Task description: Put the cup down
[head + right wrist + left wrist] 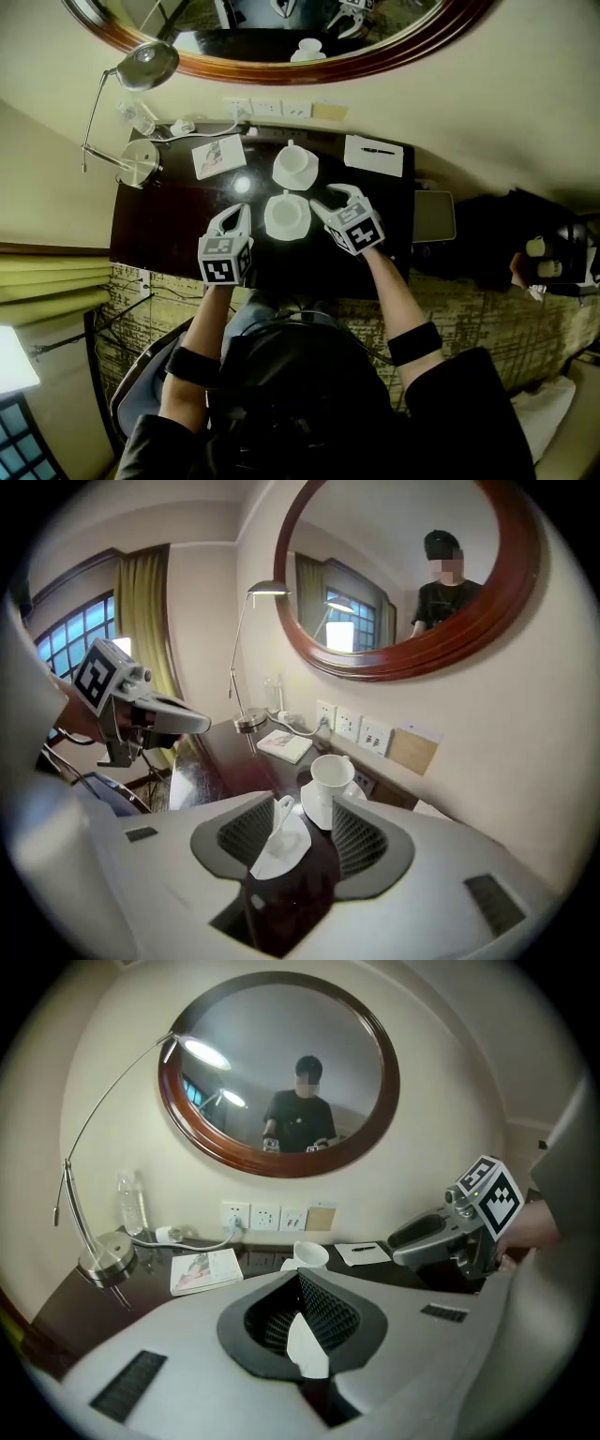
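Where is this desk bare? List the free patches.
Free: the front-left stretch between the lamp base and the left gripper; the front edge before the near cup. Crowded: the middle and back, with the far cup, booklet and notepad.

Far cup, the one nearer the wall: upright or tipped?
Upright. The far cup stands mouth-up on its saucer in the right gripper view.
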